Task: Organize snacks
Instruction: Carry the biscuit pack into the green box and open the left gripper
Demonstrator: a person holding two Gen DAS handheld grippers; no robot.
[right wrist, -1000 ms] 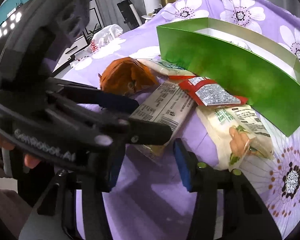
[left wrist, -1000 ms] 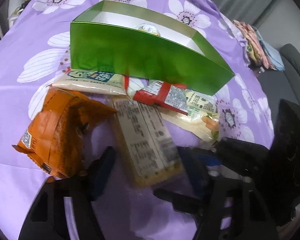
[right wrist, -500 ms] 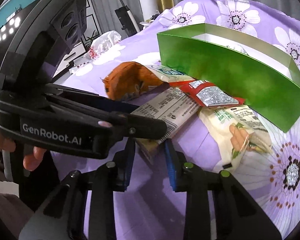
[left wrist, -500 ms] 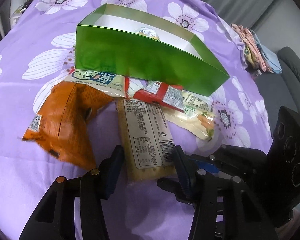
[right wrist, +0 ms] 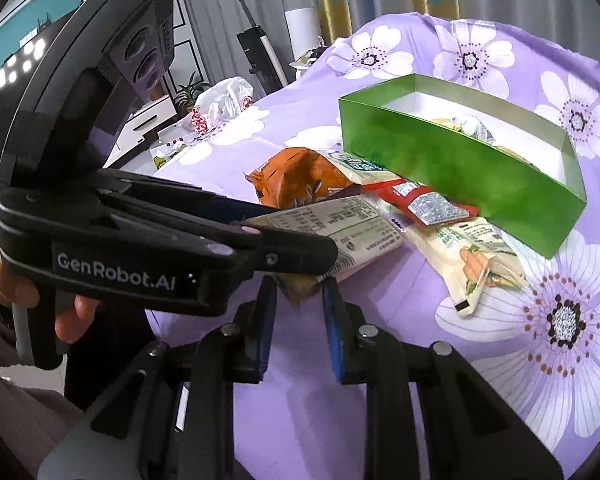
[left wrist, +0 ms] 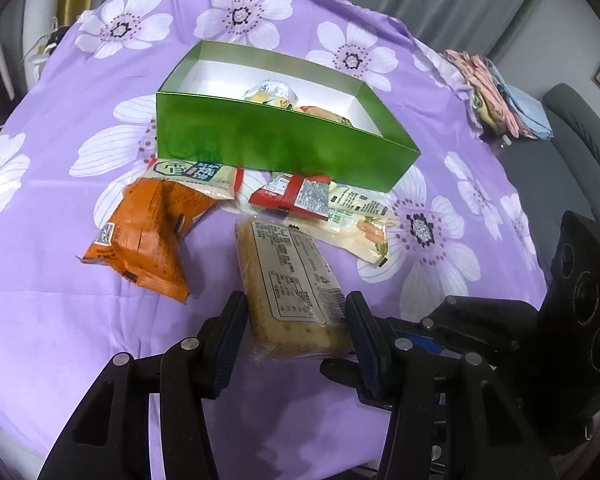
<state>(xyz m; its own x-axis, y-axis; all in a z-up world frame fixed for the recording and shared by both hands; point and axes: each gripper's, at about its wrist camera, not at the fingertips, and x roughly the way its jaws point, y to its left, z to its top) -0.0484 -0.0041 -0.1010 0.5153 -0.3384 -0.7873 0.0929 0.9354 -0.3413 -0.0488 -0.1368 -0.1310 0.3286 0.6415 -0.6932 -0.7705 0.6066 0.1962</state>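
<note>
A cracker packet (left wrist: pixel 292 280) lies nearest on the bedspread (left wrist: pixel 52 320), its near end between the fingers of the left gripper (left wrist: pixel 296 320), with the right gripper (right wrist: pixel 298 312) at its near corner from the other side. To its left sits a crumpled snack bag (left wrist: pixel 148 236), and to its right a long sachet (left wrist: pixel 360 232) with a small ketchup-style packet (left wrist: pixel 296 196) lying on it. Behind them all stands an open box (left wrist: pixel 276 144) with a few wrapped snacks (left wrist: pixel 272 94) inside, and another flat packet (left wrist: pixel 196 174) is tucked against its front wall.

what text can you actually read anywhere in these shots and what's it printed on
"GenRobot.AI": white lettering on the side of the black handheld left tool.
Flat clear cracker packet: printed label with barcode, too small to read.
Small red sachet, crumpled orange snack bag, pale cream packet: print blurred, unreadable.
</note>
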